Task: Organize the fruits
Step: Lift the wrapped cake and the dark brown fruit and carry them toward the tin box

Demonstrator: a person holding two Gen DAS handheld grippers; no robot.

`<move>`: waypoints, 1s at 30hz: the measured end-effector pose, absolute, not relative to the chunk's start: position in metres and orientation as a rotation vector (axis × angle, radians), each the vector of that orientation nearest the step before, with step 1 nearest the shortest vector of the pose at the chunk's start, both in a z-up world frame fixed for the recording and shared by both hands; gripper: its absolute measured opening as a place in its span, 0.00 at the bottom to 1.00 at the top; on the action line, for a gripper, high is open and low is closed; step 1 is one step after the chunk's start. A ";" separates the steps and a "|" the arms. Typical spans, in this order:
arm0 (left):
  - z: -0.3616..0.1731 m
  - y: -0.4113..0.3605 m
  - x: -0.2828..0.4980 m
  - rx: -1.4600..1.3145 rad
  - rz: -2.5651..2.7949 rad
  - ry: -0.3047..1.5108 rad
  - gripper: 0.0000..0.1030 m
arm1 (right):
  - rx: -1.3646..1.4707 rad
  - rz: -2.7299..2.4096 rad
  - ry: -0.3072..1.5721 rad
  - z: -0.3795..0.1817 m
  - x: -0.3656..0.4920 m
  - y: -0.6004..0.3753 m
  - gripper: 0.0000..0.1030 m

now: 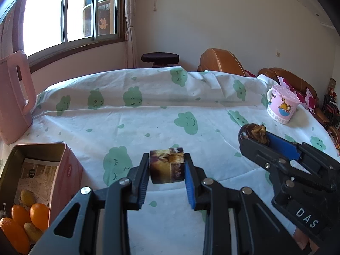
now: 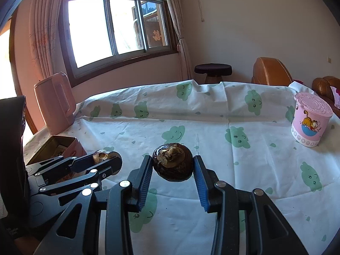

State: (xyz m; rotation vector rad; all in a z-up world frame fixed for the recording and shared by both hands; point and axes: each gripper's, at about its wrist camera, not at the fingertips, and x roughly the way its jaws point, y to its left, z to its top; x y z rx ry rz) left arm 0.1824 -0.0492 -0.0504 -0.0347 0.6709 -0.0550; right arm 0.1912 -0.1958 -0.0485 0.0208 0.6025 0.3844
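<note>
The tablecloth (image 2: 212,131) lies bare across its middle, hemmed by pink kettle (image 2: 55,104), open tin (image 1: 42,148) and mug (image 2: 309,123).

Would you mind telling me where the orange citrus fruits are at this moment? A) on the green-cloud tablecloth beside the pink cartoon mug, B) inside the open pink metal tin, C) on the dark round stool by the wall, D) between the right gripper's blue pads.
B: the left wrist view shows the orange citrus fruits lying inside the open pink metal tin at the table's near left, with small yellowish fruits beside them.
</note>
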 end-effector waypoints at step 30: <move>-0.038 -0.046 0.161 -0.038 -0.033 0.556 0.31 | -0.011 0.368 0.478 -0.036 0.168 -0.197 0.40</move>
